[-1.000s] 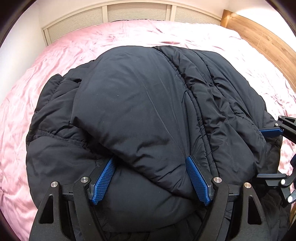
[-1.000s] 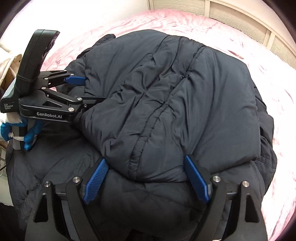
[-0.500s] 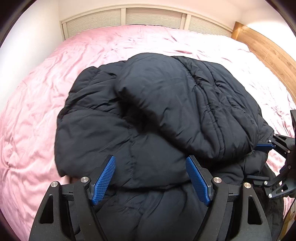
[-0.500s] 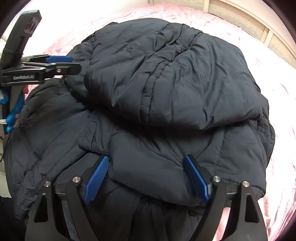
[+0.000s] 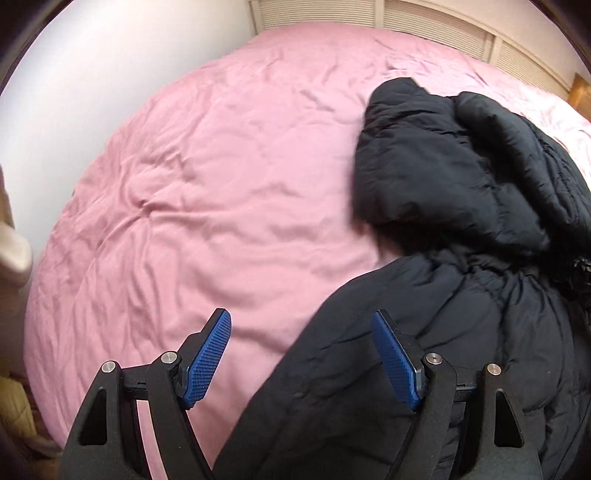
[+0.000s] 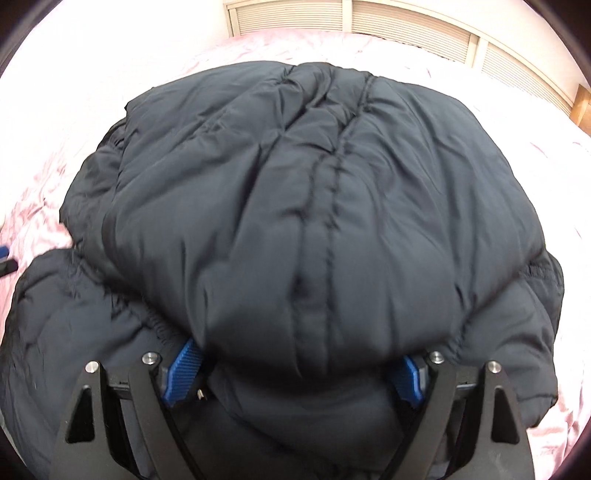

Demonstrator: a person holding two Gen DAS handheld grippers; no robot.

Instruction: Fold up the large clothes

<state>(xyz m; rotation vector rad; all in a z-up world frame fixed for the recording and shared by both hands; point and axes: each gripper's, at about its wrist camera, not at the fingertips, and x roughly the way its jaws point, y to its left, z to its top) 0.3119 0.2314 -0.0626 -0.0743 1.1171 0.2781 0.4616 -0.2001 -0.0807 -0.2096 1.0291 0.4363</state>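
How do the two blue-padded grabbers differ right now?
The left gripper hangs with its jaws apart, pink bedsheet showing between them, gripping nothing. The right gripper is pushed against the black puffer jacket, a padded fold bulging between its opening jaws and partly hiding the pads. Both have blue textured pads on black frames.

Right gripper (image 6: 295, 373) fingers (image 6: 183, 373) half-buried under jacket (image 6: 314, 221) fold — grip unclear.

A bedroom in a home: a wide bed (image 5: 229, 192) under a wrinkled pink sheet fills the view, with a wooden bed frame (image 5: 580, 94) at its far right corner, cream louvered doors (image 6: 388, 22) along the far wall and a plain white wall (image 5: 122, 62) at left.
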